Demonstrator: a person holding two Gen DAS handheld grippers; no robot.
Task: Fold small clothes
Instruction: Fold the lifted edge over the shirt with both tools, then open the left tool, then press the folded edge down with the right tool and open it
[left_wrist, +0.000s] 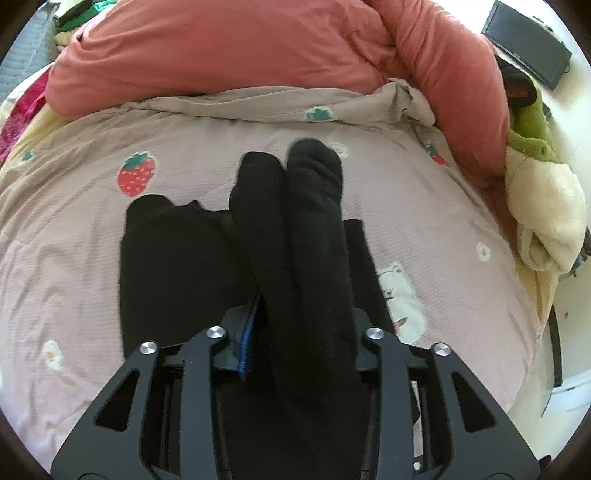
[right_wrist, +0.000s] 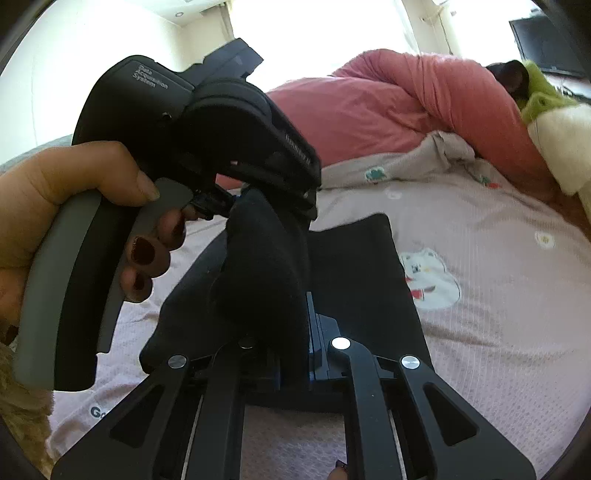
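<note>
Socks (left_wrist: 295, 229), black, paired: lifted over black folded garment (left_wrist: 173, 266) on strawberry-print bedspread (left_wrist: 74, 221). Left gripper (left_wrist: 303, 332): jaws partly spread, sock cuffs between, pressure not discernible. Right gripper (right_wrist: 291, 332): jaws pinched on sock fabric. Step judged: mid-fold. Next: bring toes toward cuffs, keep edges aligned.

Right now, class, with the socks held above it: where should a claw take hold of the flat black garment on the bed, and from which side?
Pinch the black garment at its far right corner, coming from the right over the bedcover. It lies flat, so only edges offer a pinch, and the black socks hang over its middle.
</note>
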